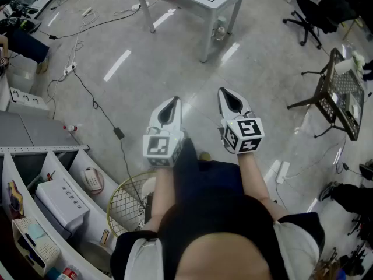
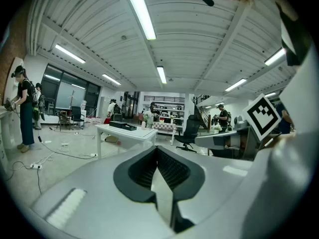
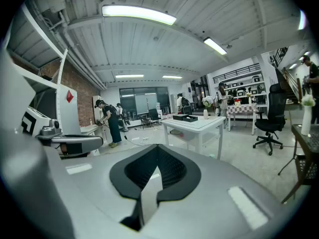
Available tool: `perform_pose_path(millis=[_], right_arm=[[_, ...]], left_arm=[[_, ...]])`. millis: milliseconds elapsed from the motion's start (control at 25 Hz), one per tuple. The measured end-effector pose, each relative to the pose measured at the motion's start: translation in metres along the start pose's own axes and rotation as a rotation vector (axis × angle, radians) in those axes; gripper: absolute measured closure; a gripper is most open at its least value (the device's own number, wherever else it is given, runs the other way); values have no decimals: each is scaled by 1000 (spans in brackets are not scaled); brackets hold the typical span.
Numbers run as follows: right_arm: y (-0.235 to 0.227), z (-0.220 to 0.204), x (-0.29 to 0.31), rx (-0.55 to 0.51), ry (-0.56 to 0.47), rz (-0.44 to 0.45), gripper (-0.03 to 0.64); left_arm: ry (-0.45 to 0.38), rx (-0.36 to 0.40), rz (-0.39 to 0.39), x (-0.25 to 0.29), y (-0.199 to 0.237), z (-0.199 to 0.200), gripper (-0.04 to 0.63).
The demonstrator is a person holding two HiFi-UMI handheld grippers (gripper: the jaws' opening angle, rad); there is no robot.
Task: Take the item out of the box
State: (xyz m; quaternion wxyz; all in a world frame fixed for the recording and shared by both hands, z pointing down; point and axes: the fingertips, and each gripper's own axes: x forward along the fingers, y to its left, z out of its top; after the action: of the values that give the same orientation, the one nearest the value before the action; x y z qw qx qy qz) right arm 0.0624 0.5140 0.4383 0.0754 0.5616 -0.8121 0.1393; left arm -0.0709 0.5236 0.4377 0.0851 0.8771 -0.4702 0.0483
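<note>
**Head view:** A person stands on a bare concrete floor [image 1: 175, 57] with both tools held out nearly level. The left claw [image 1: 172, 101] and right claw [image 1: 228, 92] sit side by side, each pinched closed and carrying nothing. No box lies within reach. A white worktop [image 1: 217, 2] stands well ahead at the frame's top edge, slightly nearer the right claw's side. A shelf unit [image 1: 44, 150] holding a white case [image 1: 61, 202] sits low to the person's left, and cables trail across the floor between.

**Left gripper view:** The left claw [image 2: 157, 151] has its tips together and nothing between them. It looks across open floor to the white worktop [image 2: 127, 131], ahead and left of its line. A dark low box [image 2: 122, 126] rests on top, long side running along the worktop. At this range it is too small to confirm as the task's box, though it is the likeliest candidate. An office chair [image 2: 189, 131] stands beyond.

**Right gripper view:** The right claw [image 3: 157, 148] is likewise closed and empty. The worktop [image 3: 197, 125] and dark low box [image 3: 185, 118] lie ahead and just right. Only open floor stands in the way.
</note>
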Motion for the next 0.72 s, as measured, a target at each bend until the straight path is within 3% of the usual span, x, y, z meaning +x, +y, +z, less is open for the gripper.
perform_pose_path(millis=[280, 720], right_arm=[[-10, -21, -44, 23, 3, -11, 617], [-14, -24, -60, 28, -18, -3, 615]], left_arm=[[-23, -10, 27, -28, -34, 2, 586], [-14, 33, 43, -32, -52, -3, 586]])
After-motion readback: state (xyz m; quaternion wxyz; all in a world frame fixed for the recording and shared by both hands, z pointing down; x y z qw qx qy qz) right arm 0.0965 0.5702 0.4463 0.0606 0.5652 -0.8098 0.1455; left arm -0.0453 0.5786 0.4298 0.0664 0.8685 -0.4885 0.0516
